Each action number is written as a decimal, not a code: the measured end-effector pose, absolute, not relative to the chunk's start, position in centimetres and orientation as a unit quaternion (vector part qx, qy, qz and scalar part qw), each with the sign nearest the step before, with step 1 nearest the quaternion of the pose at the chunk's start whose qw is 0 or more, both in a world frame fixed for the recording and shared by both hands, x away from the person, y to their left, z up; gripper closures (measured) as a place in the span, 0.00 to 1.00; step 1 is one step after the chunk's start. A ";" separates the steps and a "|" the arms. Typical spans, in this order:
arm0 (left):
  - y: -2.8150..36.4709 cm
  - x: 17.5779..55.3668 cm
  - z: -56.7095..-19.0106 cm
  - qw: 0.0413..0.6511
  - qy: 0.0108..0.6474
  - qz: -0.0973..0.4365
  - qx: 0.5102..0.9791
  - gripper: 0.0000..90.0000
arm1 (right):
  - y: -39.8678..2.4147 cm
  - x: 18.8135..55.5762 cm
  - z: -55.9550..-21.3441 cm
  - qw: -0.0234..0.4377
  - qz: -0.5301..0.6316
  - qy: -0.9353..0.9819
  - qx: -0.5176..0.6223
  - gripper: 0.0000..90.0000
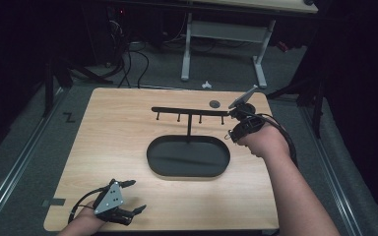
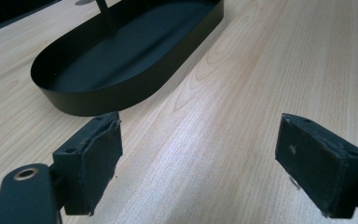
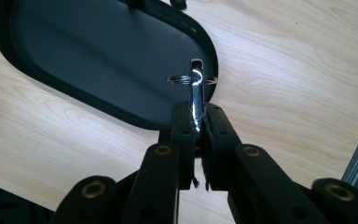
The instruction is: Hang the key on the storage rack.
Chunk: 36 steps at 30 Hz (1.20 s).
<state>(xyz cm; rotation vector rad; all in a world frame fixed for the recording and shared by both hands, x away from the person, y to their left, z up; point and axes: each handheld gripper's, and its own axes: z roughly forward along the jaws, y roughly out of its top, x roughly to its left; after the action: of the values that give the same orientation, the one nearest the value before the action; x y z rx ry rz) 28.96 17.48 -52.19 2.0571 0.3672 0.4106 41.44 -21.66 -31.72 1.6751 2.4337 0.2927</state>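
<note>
Left gripper (image 1: 128, 196), lower left of high view: jaws apart, empty, over bare table (image 1: 128, 128). My right gripper (image 3: 196, 122) clamped on key (image 3: 196, 91), mid-frame over tray (image 3: 98, 56) rim, by hook rack (image 1: 189, 111). Key reads light, stiff, slick metal; I'd grip flat blade, ring (image 3: 177, 80) free.

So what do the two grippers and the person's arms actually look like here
Both are black two-jaw tools. The left gripper carries a grey three-cornered plate dotted with small holes, and a black cable loops from it. Its pads are dark, blocky and frayed at the edges. The right gripper has brass-ringed pivot holes in its black links, and a black cable. Both forearms are bare, no sleeves.
</note>
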 end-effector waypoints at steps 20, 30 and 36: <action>17.5 28.9 -52.2 0.485 0.150 0.168 0.845 0.17 | -20.7 42.7 -30.1 0.102 0.111 0.814 0.560 0.93; 17.5 28.9 -52.2 0.485 0.150 0.170 0.845 0.17 | -20.1 43.5 -29.4 0.105 0.116 0.812 0.562 0.93; 17.5 28.8 -52.2 0.485 0.149 0.171 0.845 0.17 | -20.2 44.2 -29.6 0.104 0.114 0.812 0.563 0.93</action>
<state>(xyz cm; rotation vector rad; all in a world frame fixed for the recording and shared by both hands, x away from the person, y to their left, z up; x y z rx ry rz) 28.84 17.54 -52.19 2.0568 0.3624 0.4163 44.17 -20.20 -29.55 1.6616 2.3939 0.3363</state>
